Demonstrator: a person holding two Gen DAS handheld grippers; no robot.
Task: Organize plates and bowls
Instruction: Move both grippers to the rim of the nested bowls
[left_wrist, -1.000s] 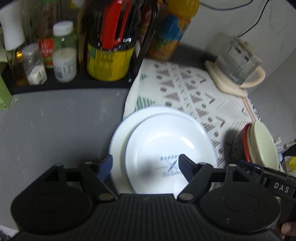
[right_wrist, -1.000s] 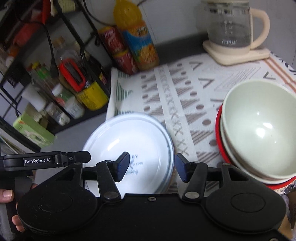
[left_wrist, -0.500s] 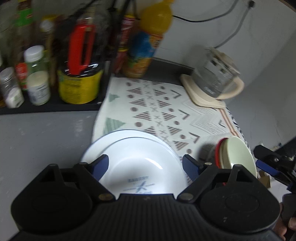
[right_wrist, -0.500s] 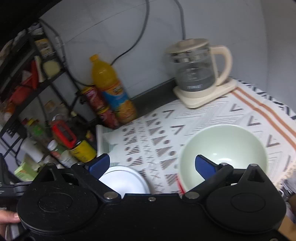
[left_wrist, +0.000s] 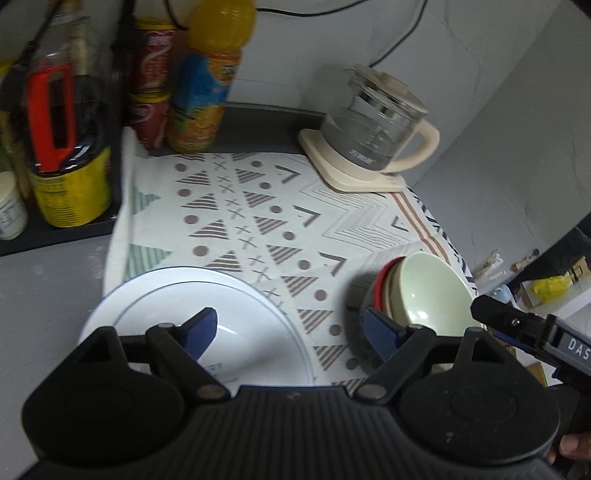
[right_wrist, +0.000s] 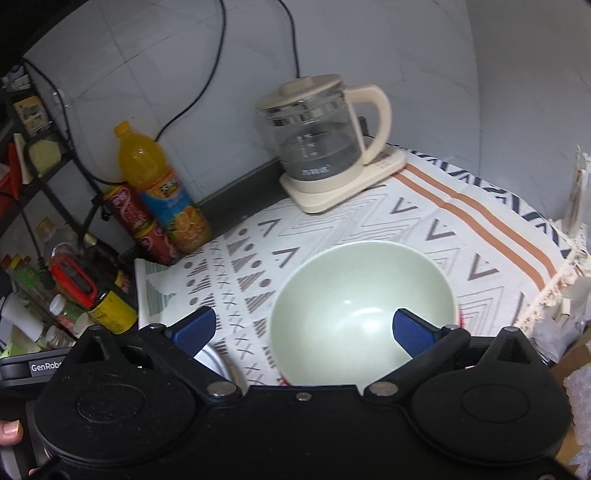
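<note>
"genrobo" lettering (right_wrist: 45, 367) on left tool (left_wrist: 288, 332) body.

A grey countertop (left_wrist: 44, 295) carries a patterned cloth (left_wrist: 258, 214) spread over its right part, reaching the right edge. At the back right corner a glass kettle on a cream base (right_wrist: 325, 147) stands on the cloth. Along the back edge, an orange drink bottle (right_wrist: 162, 195) and red cans (right_wrist: 136, 221) stand just beside each other. A stack of white plates (left_wrist: 207, 325) lies at the cloth's front left, overlapping bare counter; a stack of bowls (right_wrist: 362, 314) sits toward the front right.
</note>
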